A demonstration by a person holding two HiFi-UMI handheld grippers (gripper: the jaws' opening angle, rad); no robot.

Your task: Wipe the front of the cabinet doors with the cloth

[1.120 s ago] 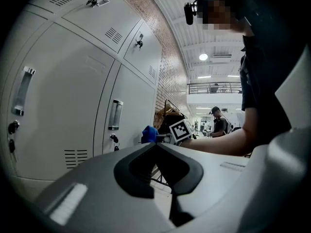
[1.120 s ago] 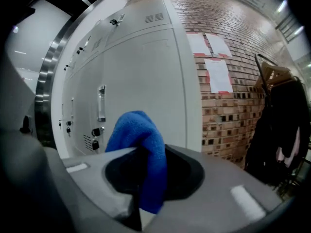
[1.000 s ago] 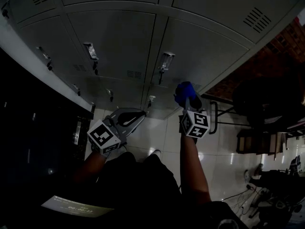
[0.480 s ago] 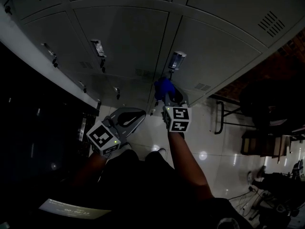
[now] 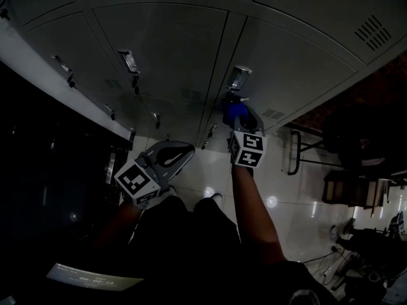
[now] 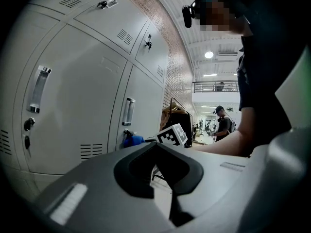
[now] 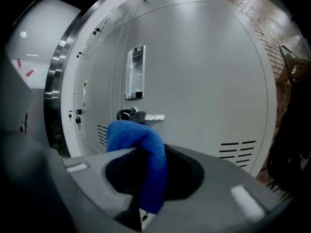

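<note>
Head view shows grey cabinet doors (image 5: 165, 49) and glossy tiled floor (image 5: 280, 189).

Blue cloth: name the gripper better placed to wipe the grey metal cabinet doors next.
Right. The right gripper is shut on the blue cloth, close to the grey metal cabinet door. The left gripper is shut on nothing, held lower and farther from the doors.

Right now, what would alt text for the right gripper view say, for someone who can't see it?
A blue cloth is pinched in the right gripper, held up before a pale grey cabinet door. The door has a recessed metal handle above a lock, and vent slots at lower right.
</note>
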